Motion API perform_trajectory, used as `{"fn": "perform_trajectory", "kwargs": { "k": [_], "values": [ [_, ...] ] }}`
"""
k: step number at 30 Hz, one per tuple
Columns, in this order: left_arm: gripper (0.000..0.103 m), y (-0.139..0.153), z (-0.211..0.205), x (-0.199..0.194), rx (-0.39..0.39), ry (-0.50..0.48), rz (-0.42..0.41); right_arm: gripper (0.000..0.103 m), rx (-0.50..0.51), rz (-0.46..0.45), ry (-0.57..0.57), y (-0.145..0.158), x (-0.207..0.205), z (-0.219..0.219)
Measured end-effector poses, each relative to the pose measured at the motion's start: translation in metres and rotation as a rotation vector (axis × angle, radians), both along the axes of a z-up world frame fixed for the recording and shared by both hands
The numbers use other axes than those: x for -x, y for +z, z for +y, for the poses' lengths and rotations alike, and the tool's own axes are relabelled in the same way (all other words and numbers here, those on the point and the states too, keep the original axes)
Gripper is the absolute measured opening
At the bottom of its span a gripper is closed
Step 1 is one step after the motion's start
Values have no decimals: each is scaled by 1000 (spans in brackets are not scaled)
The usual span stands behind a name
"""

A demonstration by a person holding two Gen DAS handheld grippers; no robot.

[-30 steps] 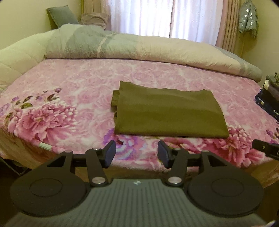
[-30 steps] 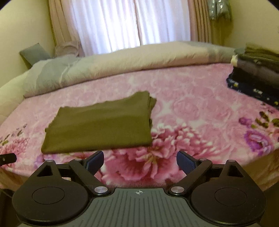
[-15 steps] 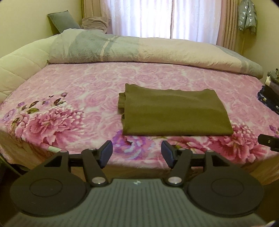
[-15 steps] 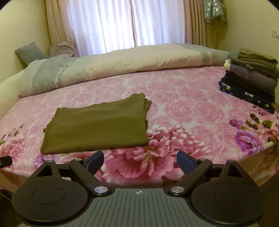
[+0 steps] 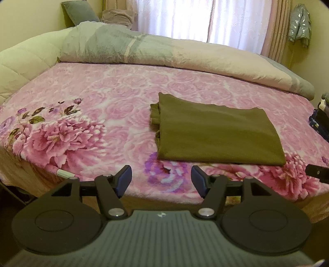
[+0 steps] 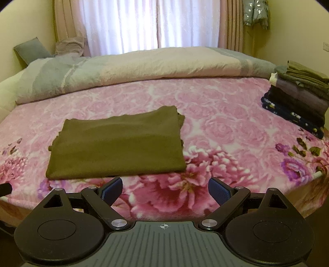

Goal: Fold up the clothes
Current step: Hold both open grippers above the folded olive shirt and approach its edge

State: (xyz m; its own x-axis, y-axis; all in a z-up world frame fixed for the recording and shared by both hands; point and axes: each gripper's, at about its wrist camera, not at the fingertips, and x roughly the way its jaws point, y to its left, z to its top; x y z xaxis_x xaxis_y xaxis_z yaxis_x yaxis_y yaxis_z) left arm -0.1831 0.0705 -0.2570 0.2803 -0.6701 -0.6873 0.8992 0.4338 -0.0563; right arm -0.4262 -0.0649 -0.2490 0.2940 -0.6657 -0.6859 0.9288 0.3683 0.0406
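Note:
An olive-green garment (image 5: 218, 133) (image 6: 117, 145) lies folded into a flat rectangle on the pink flowered bedspread (image 5: 98, 98) (image 6: 226, 123), near the bed's front edge. My left gripper (image 5: 161, 179) hovers off the front edge, short of the garment's near left corner; its jaws are opening with nothing between them. My right gripper (image 6: 165, 192) hangs off the front edge too, just right of the garment's near right corner, open and empty. Neither gripper touches the cloth.
A stack of folded clothes (image 6: 298, 98) (image 5: 320, 121) sits at the bed's right edge. A rolled grey and cream duvet (image 5: 164, 55) (image 6: 133, 69) runs along the far side. Curtains (image 6: 152, 24) and a grey pillow (image 5: 79, 11) stand behind.
Both grippers have drawn back from the bed, so the garment looks farther off. The left gripper's jaws have spread wider. The clothes stack has come fully into the right wrist view.

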Motion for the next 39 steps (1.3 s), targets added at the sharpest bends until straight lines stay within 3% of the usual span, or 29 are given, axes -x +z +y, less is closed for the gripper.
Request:
{"fn": "perform_trajectory", "kwargs": {
  "k": [11,23,31,39],
  "values": [
    [62,-21,-8,-32,-28,21,34,93,-79,66,13,-30,-33,-23],
    [64,-47,-22,-52,-66,41,99,93,-181,72,58,-71,-49,-57],
    [64,-61,-66,-37,-119,-25,82,93,-243,61,16,-92,-27,-88],
    [64,-72,-107,-12,-172,-103,47,93,-260,56,-10,-92,-14,-110]
  ]
}}
